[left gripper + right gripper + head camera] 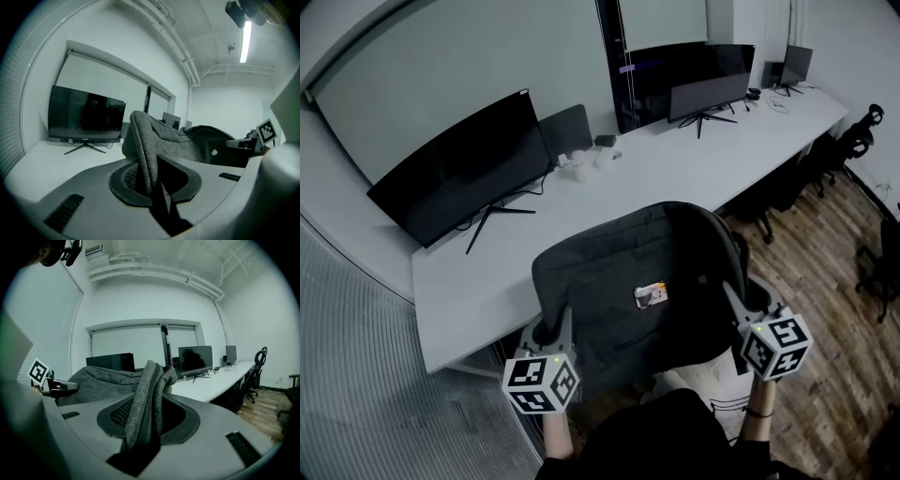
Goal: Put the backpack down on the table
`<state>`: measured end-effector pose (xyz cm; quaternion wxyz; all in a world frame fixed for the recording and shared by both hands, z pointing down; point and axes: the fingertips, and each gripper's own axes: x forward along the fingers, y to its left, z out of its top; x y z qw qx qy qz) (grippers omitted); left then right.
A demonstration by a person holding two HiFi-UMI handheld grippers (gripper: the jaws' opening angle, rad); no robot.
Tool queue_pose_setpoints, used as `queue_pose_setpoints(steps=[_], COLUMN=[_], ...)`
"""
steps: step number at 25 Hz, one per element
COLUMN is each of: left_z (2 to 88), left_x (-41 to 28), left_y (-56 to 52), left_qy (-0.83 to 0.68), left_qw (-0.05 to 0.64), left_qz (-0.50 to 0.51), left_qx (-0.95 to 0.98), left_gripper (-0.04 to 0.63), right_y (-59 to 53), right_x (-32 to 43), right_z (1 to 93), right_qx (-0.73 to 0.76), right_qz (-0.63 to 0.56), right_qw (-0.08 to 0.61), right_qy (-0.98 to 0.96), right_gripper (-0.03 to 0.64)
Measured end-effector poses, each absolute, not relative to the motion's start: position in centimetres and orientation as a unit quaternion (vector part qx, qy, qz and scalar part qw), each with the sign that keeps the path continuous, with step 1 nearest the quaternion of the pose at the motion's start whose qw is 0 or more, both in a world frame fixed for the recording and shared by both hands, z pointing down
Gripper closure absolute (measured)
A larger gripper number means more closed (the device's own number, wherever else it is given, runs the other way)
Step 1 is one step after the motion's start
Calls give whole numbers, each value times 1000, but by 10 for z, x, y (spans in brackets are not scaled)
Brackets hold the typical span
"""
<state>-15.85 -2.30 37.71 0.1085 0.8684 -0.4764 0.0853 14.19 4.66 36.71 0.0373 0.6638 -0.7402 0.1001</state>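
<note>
Backpack (pixel 637 281): grey fabric, slung broadside between my two tools at the near edge of the white table (pixel 694 169). I cannot tell whether its far end rests there yet.
Left gripper (pixel 551 326): clamped on a fold at the bag's left side.
Right gripper (pixel 741 302): pinching bunched fabric at its right side.
Two-sided hold, I judge, to carry the bag level for setting down.
Monitor (pixel 459 173): further back, apart from the landing spot.

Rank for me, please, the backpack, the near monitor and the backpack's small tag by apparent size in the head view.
1. backpack
2. near monitor (farther from the camera, so true order unsure)
3. small tag
</note>
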Motion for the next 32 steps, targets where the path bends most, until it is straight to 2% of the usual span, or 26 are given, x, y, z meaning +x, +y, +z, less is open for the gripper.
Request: queue_pose_setpoints(steps=[22, 32], left_z=[369, 346], left_x=[-95, -90], left_y=[-158, -199], left_qy=[-516, -555], left_qw=[135, 120], left_qz=[81, 56], left_qx=[842, 822], left_gripper=[541, 541], right_y=[-124, -194], right_x=[211, 220], right_z=[353, 330], right_qx=[618, 578], right_qz=[111, 89], right_qw=[47, 27], right_qy=[-777, -811], right_gripper=[495, 495])
